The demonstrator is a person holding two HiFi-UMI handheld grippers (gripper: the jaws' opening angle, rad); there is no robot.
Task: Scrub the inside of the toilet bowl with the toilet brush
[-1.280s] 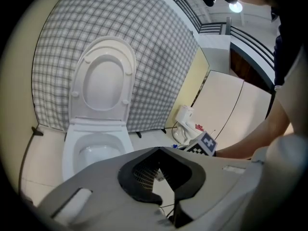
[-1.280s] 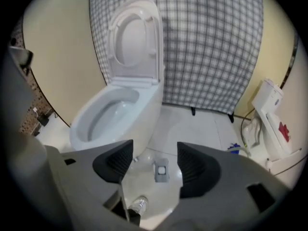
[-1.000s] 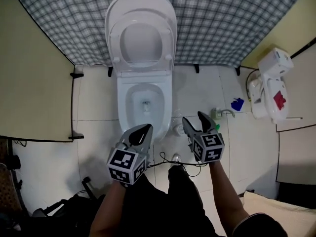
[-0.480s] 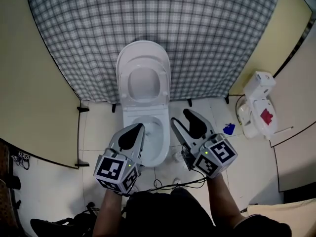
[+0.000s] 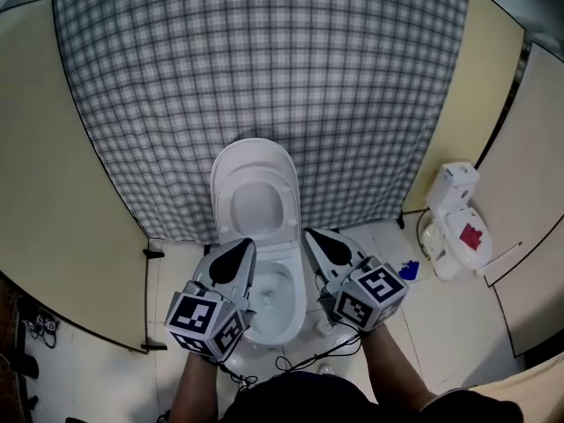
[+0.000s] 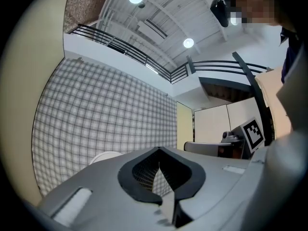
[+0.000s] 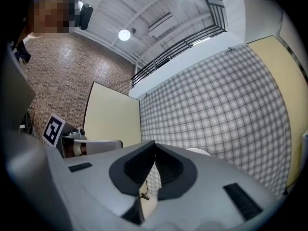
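both shut on nothing: left gripper (image 5: 244,247), right gripper (image 5: 313,236). toilet bowl (image 5: 280,280) just below and between the tips, long axis pointing away. no toilet brush made out; probably low beside right jaws.

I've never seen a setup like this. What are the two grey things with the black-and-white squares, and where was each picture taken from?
There is no robot here. A person holds a tool in each hand, the left gripper and the right gripper, and the marked cubes are part of them. One picture comes from a camera on the person's head. It looks down at a toilet with its lid raised, in front of a checked backdrop. The other two pictures come from cameras riding on each gripper, looking along its jaws. Both grippers are shut and hold nothing.
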